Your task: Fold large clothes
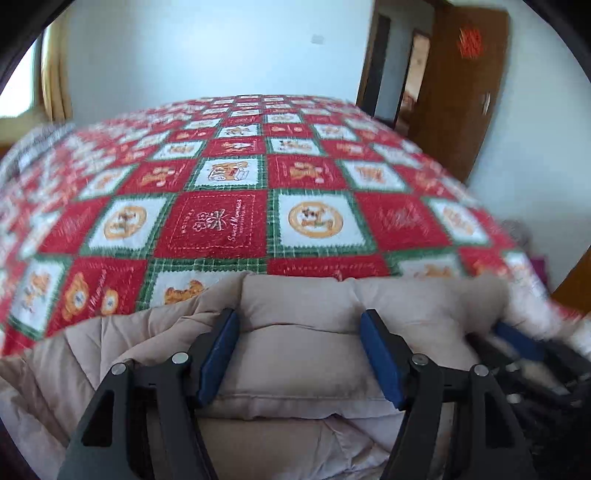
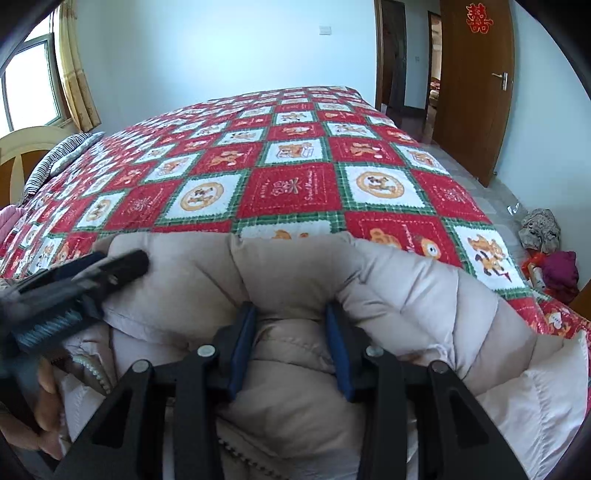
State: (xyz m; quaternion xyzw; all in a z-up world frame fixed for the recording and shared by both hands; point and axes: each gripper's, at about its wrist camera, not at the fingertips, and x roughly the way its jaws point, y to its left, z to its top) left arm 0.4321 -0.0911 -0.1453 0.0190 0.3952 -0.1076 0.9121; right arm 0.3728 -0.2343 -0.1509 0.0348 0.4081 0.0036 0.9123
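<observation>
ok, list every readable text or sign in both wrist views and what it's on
"Sweet Memories": stitched script on a red square of the bedspread.
Red double-happiness cutout "囍": stuck on the wooden door; blurred in the left wrist view.
Small lettering beside the script on that red square: too small to read.
Script on the other red squares: blurred, unreadable.
Beige padded coat: no text visible.

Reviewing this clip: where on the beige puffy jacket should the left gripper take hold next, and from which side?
The folded far edge of the jacket, just ahead of the open left gripper. That edge forms a thick rounded roll standing proud of the quilt, so coming down from above, one finger on each side, likely bites best.
</observation>
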